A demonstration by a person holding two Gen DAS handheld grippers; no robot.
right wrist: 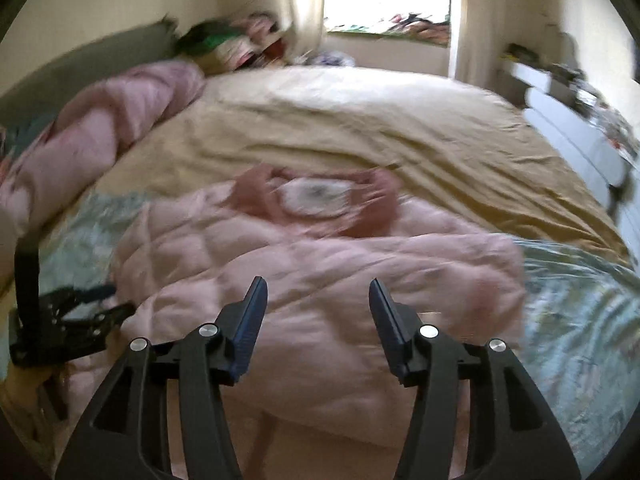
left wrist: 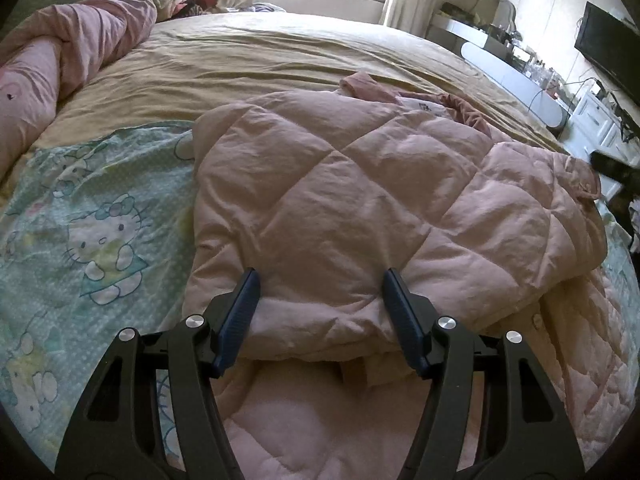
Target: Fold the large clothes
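while folded on the bed (left wrist: 280,52), pink quilted jacket (left wrist: 340,200) under two parted grippers

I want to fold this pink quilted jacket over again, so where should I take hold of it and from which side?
Take the pink quilted jacket by its thick folded near edge, coming in from the near side of the bed. That edge bulges up between the left tongs, which straddle it with jaws apart, so there is a raised lip. The collar lies at the far end.
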